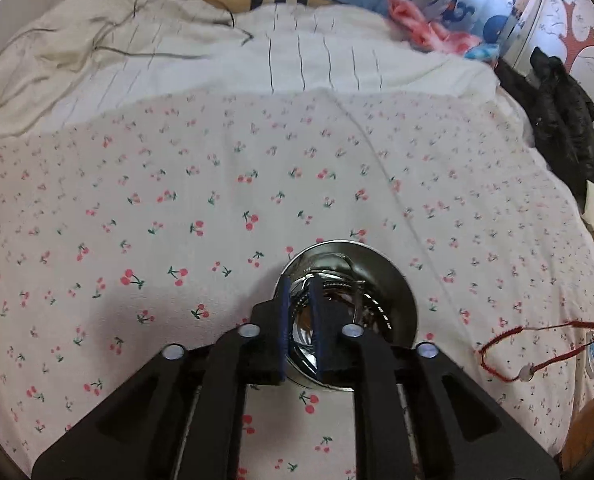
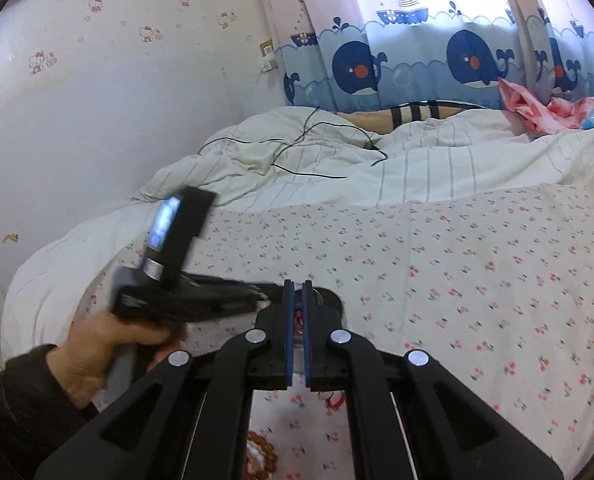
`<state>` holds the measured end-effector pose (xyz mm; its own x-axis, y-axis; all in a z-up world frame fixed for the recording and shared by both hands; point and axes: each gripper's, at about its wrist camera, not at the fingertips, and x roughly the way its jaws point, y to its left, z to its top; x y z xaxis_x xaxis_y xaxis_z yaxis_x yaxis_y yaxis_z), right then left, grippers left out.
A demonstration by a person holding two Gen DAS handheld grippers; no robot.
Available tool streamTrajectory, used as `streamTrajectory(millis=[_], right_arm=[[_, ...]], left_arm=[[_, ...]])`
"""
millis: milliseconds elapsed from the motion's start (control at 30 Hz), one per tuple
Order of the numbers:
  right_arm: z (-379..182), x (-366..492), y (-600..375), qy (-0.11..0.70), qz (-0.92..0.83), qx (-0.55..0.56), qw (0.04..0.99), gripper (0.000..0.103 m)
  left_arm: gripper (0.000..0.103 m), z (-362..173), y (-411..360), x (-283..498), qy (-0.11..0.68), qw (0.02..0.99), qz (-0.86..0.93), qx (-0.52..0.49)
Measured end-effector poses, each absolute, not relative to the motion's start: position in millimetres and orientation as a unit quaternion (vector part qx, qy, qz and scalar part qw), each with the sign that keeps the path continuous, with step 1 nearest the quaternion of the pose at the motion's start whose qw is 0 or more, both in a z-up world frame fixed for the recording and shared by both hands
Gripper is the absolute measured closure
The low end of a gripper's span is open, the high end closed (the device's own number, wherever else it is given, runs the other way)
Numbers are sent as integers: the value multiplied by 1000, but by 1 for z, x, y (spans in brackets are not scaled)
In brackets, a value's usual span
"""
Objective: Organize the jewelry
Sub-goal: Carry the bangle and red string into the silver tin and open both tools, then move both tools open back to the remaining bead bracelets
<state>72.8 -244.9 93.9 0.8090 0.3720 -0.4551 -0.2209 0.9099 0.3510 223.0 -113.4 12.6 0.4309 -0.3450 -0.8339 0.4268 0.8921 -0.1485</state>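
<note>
Left wrist view: left gripper (image 1: 298, 289) over the round shiny steel bowl (image 1: 393, 280) on the cherry-print bedsheet (image 1: 217, 200), jaws slightly parted with nothing pinched; thin chains glint inside. Red braided cord bracelet (image 1: 505, 356) lies right (light, limp: pinch the cord).

Right wrist view: right gripper (image 2: 298, 286) jaws clenched on red cord.

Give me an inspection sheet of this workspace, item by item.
Surface: cherry-print sheet over a bed.
Job's things: steel bowl holding jewelry; red cord bracelet hanging from the right gripper; brown beads on the sheet.
Clutter: black garment, pink cloth.
Grippers: left gripper slightly open over the bowl, nothing gripped; right shut on the bracelet.
Cables: black cable on the duvet.
Surroundings: whale curtain, patterned wall.
</note>
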Motion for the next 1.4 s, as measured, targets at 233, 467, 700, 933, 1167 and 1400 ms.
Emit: streamTrajectory(millis=[233,467,700,933,1167,1400], right_arm=[[106,107,-225,263,196,157,932,99],[84,155,-209,296,226,226,900,99],[21,169,-197,422,124,123,889,92],[33,138,-200,372,106,83,919,46],[27,161,-223,364,87,155,914,46],[-2,184,-205,425,46,75,901,46]], left_arm=[[46,25,-77,202,458,864,-208,28],[31,33,-24,163,443,879,-174,-3],[25,11,17,136,470,865,-163,-62],[23,9,10,137,467,867,-168,-49],[20,3,12,142,474,864,-163,-56],[18,4,12,143,473,865,-161,-51]])
